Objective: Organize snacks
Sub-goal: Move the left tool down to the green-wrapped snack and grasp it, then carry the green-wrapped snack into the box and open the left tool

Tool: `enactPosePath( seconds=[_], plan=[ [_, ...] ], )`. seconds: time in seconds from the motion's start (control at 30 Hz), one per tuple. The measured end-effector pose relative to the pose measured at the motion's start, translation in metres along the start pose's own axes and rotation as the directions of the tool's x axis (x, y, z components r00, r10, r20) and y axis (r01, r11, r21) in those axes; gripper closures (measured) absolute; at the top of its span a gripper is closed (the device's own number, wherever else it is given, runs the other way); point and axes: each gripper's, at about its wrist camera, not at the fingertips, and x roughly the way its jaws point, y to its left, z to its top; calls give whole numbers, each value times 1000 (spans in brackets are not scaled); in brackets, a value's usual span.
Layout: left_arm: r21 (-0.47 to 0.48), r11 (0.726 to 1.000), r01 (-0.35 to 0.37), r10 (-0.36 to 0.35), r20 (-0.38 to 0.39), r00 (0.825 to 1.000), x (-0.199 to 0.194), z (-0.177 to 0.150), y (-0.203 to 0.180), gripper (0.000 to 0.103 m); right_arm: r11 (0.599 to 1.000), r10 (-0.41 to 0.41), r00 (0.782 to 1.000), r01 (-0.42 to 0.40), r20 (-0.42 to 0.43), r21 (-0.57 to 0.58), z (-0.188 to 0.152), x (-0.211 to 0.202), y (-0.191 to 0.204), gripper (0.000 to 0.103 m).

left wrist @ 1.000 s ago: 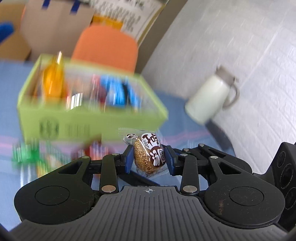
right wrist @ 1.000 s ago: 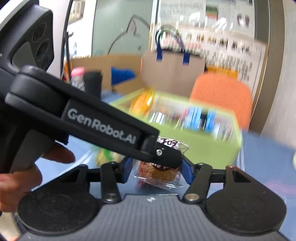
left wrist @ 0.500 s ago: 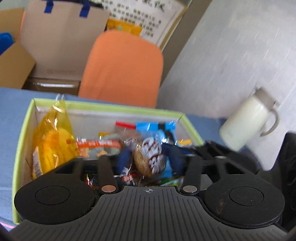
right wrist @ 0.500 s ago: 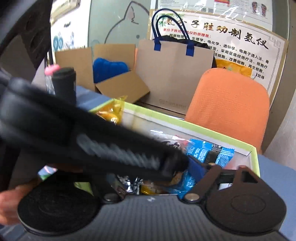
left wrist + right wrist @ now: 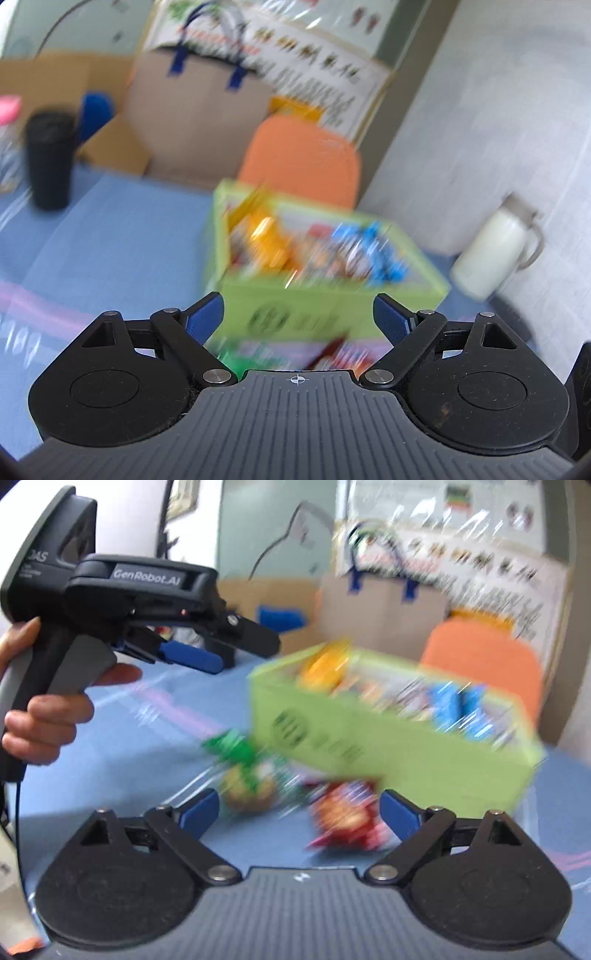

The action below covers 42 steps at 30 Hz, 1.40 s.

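Both claws empty, two packets not yet in the box

My left claw (image 5: 297,314) and right claw (image 5: 300,812) gape wide with nothing between the pads. The green box (image 5: 388,738) of snacks sits on the blue table (image 5: 122,753) at my right claw's one o'clock; a green packet (image 5: 243,775) lies at eleven and a red packet (image 5: 347,818) dead ahead, right beside the box front. Both views are smeared, so I judge a hasty grab could pinch wrapper edge only, or nudge the box.
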Motion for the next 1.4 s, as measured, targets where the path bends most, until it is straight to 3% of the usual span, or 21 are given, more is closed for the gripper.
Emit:
enactPosePath(
  seconds=[0.13, 0.2, 0.4, 0.6, 0.67, 0.73, 0.97, 1.1, 1.3, 1.4],
  plan=[
    [-73, 996, -51, 47, -53, 998, 9, -7, 26, 38, 997, 28, 1000, -28, 2, -77, 13, 22, 30, 10],
    [-124, 989, -77, 66, -88, 994, 18, -1, 42, 49, 994, 61, 998, -60, 8, -87, 28, 36, 36, 10],
    [-282, 959, -7, -53, -204, 977, 44, -3, 83, 54, 992, 99, 993, -103, -62, -73, 50, 87, 42, 10],
    [-257, 966, 36, -92, -210, 973, 46, -8, 91, 55, 990, 137, 985, -140, -104, -29, 52, 110, 45, 10],
    [-222, 974, 37, -87, -223, 971, 48, -8, 86, 66, 990, 134, 985, -137, -109, -24, 52, 112, 47, 10],
    [-223, 973, 65, -119, -237, 964, 46, -11, 86, 74, 987, 154, 982, -157, -108, -19, 49, 108, 49, 9],
    [-210, 976, 62, -113, -243, 964, 13, -41, 66, 72, 977, 199, 975, -205, -99, -60, 27, 68, 69, 9],
    [-206, 977, 60, -112, -252, 961, -9, -71, 33, 74, 981, 160, 984, -167, -77, -97, 3, 23, 77, 10],
    [-161, 979, 129, -171, -287, 942, -14, -101, -26, 70, 995, 97, 990, -98, -98, -11, -30, -23, 59, 10],
    [-134, 986, 102, -137, -286, 948, -17, -104, -39, 64, 997, 72, 995, -72, -72, 15, -35, -33, 52, 10]
  ],
)
